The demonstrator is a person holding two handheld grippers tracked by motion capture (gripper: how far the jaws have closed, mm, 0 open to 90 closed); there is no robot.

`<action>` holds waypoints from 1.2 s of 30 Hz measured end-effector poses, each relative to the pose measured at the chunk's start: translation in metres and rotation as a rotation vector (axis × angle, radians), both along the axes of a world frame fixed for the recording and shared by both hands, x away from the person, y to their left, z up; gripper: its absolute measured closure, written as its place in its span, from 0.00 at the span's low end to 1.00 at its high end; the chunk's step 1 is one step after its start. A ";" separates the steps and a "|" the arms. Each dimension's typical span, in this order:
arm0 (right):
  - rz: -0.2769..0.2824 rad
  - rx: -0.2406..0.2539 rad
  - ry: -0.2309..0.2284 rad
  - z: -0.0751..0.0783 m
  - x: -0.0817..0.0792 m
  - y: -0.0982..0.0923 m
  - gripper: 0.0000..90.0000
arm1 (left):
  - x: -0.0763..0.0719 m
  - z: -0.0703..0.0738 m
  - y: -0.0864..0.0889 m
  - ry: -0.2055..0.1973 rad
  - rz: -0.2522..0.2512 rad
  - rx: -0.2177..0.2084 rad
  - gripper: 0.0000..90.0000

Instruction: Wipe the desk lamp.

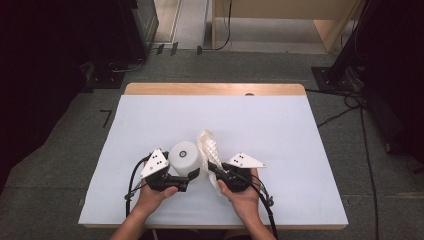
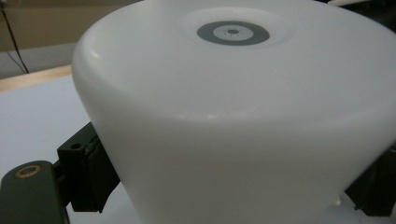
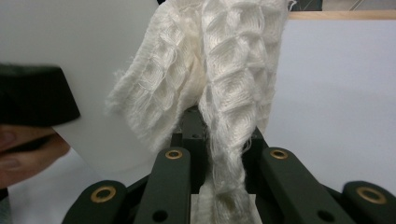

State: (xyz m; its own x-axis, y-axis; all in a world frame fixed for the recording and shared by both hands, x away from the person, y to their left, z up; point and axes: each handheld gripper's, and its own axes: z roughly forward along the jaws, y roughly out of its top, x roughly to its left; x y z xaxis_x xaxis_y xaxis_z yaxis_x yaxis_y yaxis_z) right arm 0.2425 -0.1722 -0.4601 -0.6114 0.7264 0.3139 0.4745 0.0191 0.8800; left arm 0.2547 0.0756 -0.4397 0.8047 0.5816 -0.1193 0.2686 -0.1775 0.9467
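Counter [image 1: 300,150] w/ a pale blue-white matte sheet over it; a strip of light wood edge shows at the far side. Floor around is grey-green carpet, black cables trailing on the right, dark equipment stands both sides, pale wood furniture legs at the back.

Near the front-middle of the counter, a person's two hands, each w/ a black tool carrying a grey three-cornered plate on top.

Left tool [image 1: 192,175] is clamped on a white cylinder [image 1: 184,156], jaws spread wide, one on each side of its wall. In the left gripper view the cylinder [image 2: 233,121] is smooth, slightly glossy plastic w/ a rounded top edge, flaring wider toward the top, and a grey ring w/ a paler centre set in the flat top face. It's upright or nearly so; can't tell if its base touches the counter.

Right tool [image 1: 212,169] is closed tight on a cream cloth [image 1: 208,147], just beside the cylinder on its right. In the right gripper view the cloth [image 3: 224,84] is waffle-weave, soft, frayed at the edges, bunched into a strand pinched between the jaws and fanning out above them, against the cylinder's white wall. Its lower end hangs toward the counter by the right hand
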 end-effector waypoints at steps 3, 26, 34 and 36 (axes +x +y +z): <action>0.000 0.010 -0.011 0.003 -0.001 -0.002 0.88 | 0.001 -0.004 -0.004 0.011 -0.012 0.026 0.10; 0.009 0.011 0.000 0.005 0.000 -0.001 0.88 | 0.003 -0.001 -0.003 0.003 -0.008 0.050 0.10; -0.013 0.040 -0.039 0.020 -0.003 -0.008 0.89 | 0.003 -0.017 -0.020 0.024 -0.038 0.149 0.10; -0.014 0.044 -0.046 0.022 -0.004 -0.009 0.89 | 0.002 -0.014 -0.019 0.012 -0.036 0.143 0.10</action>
State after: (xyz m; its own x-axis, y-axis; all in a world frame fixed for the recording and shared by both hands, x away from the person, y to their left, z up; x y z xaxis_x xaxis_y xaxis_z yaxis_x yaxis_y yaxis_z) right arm 0.2385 -0.1817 -0.4380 -0.6161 0.7210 0.3171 0.4333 -0.0260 0.9009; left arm 0.2568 0.0564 -0.4538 0.8245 0.5639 -0.0465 0.2705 -0.3206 0.9078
